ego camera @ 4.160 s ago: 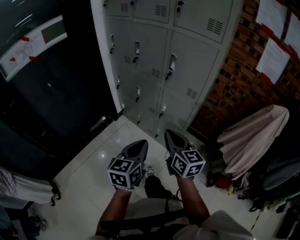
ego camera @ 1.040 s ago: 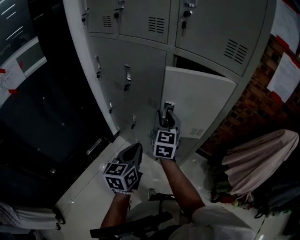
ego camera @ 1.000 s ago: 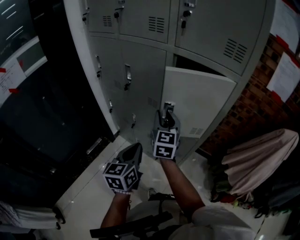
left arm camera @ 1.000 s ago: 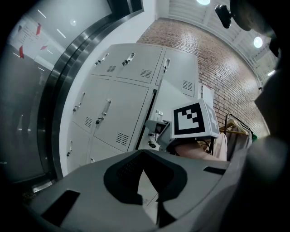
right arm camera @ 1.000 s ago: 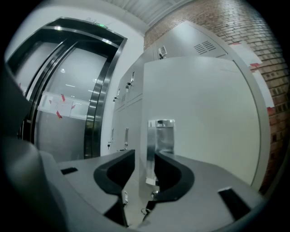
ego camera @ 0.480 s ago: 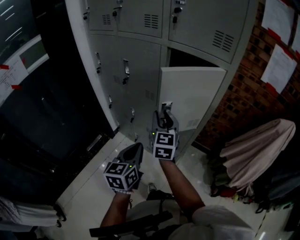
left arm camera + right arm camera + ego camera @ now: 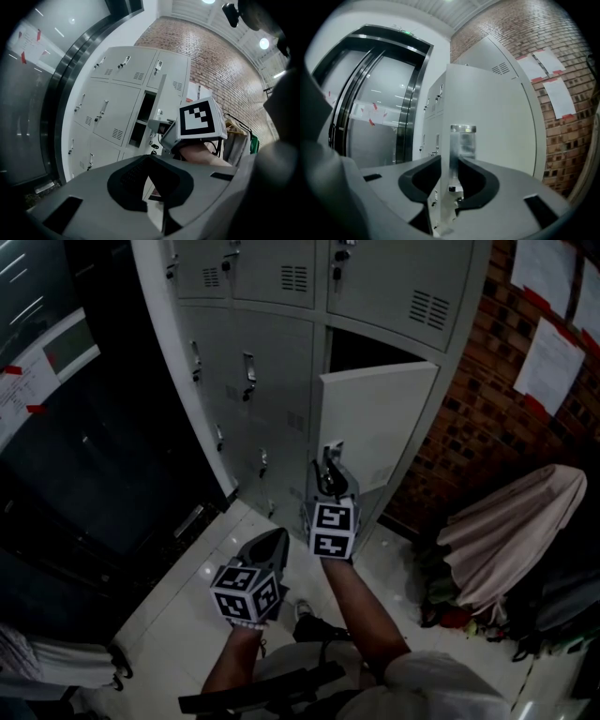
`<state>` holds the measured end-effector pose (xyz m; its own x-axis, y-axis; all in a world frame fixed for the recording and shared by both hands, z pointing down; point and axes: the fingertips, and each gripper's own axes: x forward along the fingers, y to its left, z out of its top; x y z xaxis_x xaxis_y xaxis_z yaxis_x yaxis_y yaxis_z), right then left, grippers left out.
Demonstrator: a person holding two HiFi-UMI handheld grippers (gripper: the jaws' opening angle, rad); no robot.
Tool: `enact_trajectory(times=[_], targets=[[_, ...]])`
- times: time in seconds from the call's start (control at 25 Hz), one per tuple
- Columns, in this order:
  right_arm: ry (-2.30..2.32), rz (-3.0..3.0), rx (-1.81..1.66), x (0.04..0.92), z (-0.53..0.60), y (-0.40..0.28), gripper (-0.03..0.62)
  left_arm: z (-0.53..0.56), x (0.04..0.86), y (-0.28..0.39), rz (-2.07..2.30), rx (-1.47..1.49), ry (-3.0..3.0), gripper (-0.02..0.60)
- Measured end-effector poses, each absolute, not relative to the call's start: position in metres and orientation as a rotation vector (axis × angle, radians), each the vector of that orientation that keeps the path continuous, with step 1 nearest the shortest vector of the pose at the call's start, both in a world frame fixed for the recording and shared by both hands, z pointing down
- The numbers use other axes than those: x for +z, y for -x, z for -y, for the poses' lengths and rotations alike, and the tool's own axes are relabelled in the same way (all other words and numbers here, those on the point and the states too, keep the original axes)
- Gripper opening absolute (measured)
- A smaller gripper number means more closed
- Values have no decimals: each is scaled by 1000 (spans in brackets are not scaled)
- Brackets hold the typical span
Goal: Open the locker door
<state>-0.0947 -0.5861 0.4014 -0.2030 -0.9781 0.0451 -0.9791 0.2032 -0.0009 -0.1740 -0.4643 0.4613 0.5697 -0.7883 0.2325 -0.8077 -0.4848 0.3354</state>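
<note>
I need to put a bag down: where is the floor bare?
Bare: the pale tiled floor between the grey metal lockers and the dark glass wall. Crowded: right, by the brick wall, a beige draped cloth and dark bags.

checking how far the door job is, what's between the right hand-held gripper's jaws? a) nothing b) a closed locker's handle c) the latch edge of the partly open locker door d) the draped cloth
c: in its own view the right hand-held gripper has its jaws, which have just been closing, on the latch edge of the locker door, which stands swung out.
</note>
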Motion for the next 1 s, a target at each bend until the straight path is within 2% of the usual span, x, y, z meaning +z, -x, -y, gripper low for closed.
enact_trajectory(times=[0.24,0.44,0.8,0.88,1.0], targets=[[-1954,2425,49,401,563,85,130,445,463,171,1295,58,-2392,-8],[-1940,2422,45,402,534,69,163,426,463,154,1259,50,-2409,-8],[-1976,2389,25,401,479,28,156,383,462,111,1170,58,-2454,-8],[-1985,2392,16,400,466,18,141,375,462,102,1149,61,-2464,-8],[-1986,2393,23,402,450,6,75,364,462,88,1115,67,-2481,-8]])
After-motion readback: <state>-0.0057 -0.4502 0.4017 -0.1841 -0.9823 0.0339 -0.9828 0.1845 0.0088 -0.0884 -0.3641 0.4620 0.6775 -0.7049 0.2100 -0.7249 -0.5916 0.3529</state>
